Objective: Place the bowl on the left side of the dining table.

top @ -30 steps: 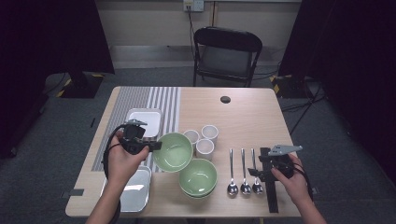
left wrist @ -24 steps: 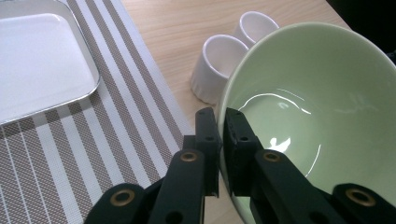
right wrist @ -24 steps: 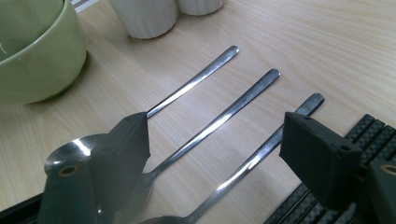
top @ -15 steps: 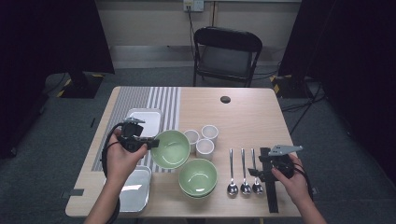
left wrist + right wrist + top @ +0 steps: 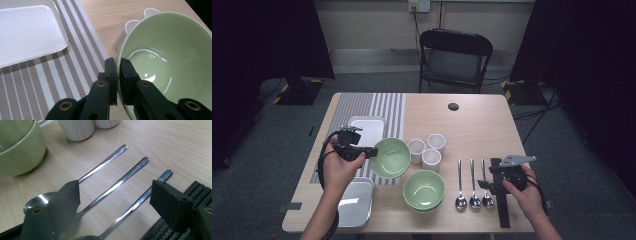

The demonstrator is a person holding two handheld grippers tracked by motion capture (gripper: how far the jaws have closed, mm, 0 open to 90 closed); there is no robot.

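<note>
Green bowl, clamped at rim by left claw, carried slightly leftward above striped mat. Keep rim pinch firm, bowl level, clear of cups. Right claw spread apart over spoons, idle.

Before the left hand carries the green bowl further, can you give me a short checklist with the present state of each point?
1. Left tongs clamp the rim of the held green bowl: ok.
2. Held bowl is lifted and tilted above the striped mat: ok.
3. Bowl is apart from the white cups: cannot tell, very close.
4. Second green bowl stands free on the table: ok.
5. Right tongs are open over the spoons, holding nothing: ok.
</note>
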